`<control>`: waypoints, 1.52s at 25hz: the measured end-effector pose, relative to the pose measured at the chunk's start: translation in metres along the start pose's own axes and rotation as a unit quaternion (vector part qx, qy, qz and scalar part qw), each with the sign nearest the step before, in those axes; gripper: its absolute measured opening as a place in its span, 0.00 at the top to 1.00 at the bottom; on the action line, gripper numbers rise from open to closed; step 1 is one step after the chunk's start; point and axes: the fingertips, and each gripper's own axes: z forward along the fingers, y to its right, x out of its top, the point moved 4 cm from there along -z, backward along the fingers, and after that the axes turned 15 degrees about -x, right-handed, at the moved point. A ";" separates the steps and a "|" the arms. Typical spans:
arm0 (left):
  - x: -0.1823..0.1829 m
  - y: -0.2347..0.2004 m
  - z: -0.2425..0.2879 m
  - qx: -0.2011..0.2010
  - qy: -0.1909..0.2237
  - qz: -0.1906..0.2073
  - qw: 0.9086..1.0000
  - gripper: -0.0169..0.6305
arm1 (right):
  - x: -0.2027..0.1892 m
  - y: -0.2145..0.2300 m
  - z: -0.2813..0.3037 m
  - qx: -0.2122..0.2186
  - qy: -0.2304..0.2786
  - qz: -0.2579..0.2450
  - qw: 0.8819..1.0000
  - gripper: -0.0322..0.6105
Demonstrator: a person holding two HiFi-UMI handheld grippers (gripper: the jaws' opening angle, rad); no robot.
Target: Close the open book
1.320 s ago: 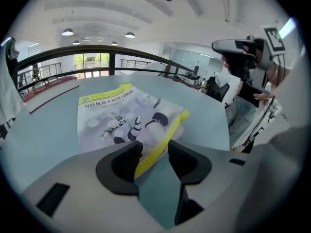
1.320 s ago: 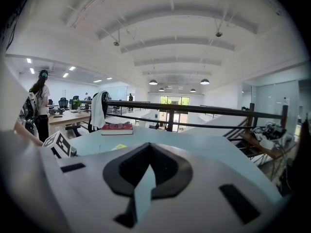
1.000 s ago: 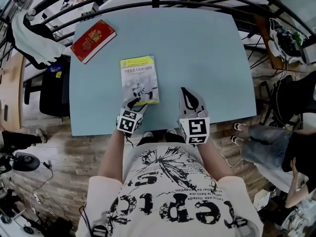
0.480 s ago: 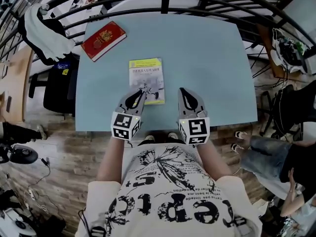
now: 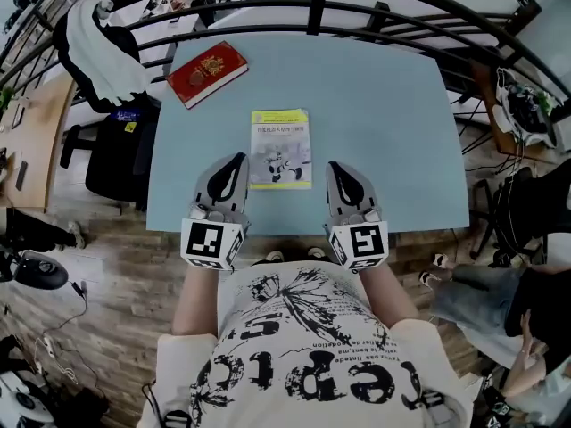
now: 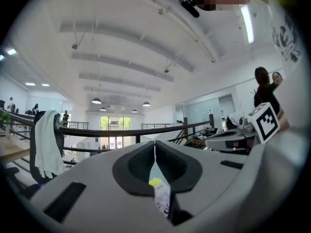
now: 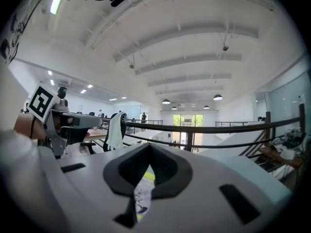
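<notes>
Book (image 5: 281,148) lies flat, yellow cover up, and looks closed. It sits mid table (image 5: 384,123), centre of frame; a red book (image 5: 207,73) is upper left, well apart. Risk, as I judge it: the cover could spring open since nothing presses on it, or a gripper coming down could knock it askew. Left gripper (image 5: 234,160) jaws have just been closing and are clenched on nothing. Right gripper (image 5: 338,168) is clenched too, empty. Both are held level over the near table edge, pointing away from the person, one either side of the book.

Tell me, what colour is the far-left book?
The far-left book is red; the head view shows it best.
</notes>
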 end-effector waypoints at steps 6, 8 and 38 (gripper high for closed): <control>0.015 0.004 -0.028 0.003 0.007 0.017 1.000 0.94 | 0.015 -0.020 -0.010 0.001 0.030 -0.006 1.000 0.94; 0.013 0.004 -0.033 0.005 0.005 0.015 1.000 0.94 | 0.016 -0.027 -0.011 0.004 0.032 -0.008 0.999 0.93; -0.005 -0.007 -0.038 -0.008 -0.010 -0.007 1.000 0.94 | 0.005 -0.044 -0.006 -0.007 0.022 -0.017 1.000 0.94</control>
